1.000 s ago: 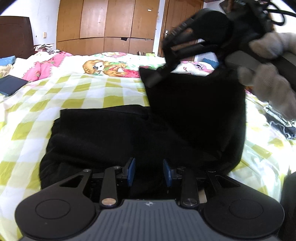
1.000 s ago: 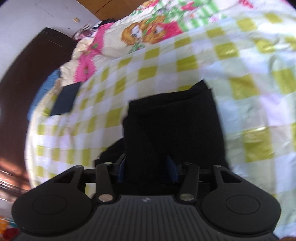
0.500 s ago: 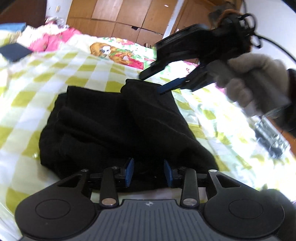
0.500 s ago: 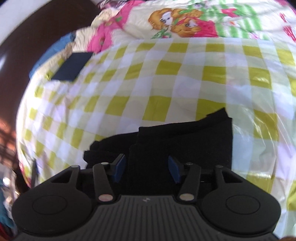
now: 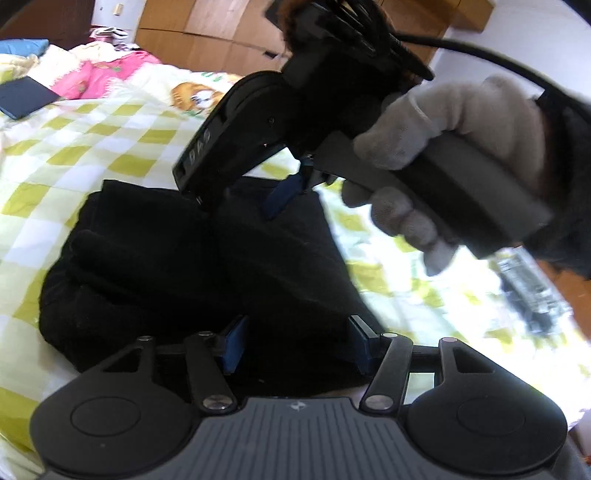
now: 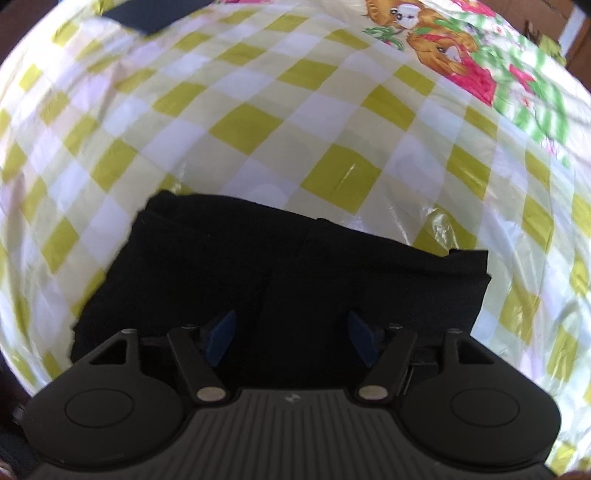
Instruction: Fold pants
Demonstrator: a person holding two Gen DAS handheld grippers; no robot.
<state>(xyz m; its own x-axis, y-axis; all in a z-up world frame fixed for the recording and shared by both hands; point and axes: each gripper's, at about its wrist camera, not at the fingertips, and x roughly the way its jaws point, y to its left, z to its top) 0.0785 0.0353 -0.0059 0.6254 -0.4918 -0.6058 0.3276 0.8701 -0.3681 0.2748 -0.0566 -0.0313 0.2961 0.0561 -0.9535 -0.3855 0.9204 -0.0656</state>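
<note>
The black pants (image 5: 192,266) lie folded in a thick bundle on the yellow-checked bedsheet (image 5: 55,155). They also show in the right wrist view (image 6: 280,266). My left gripper (image 5: 297,345) is open, its blue pads wide apart just above the near edge of the bundle. My right gripper (image 6: 291,338) is open too and hovers over the pants with nothing between its pads. In the left wrist view the right gripper (image 5: 255,199) hangs over the far edge of the pants, held by a gloved hand (image 5: 454,147).
A dark blue folded item (image 5: 26,98) lies at the far left of the bed, and also shows in the right wrist view (image 6: 155,14). Pink cartoon-print bedding (image 6: 454,48) covers the head of the bed. Wooden wardrobe doors (image 5: 221,33) stand behind. A dark object (image 5: 528,295) lies at the right.
Both grippers have opened and let go of the pants. The lifted flap now lies flat on the bundle. The right gripper has come down close over the pants.
</note>
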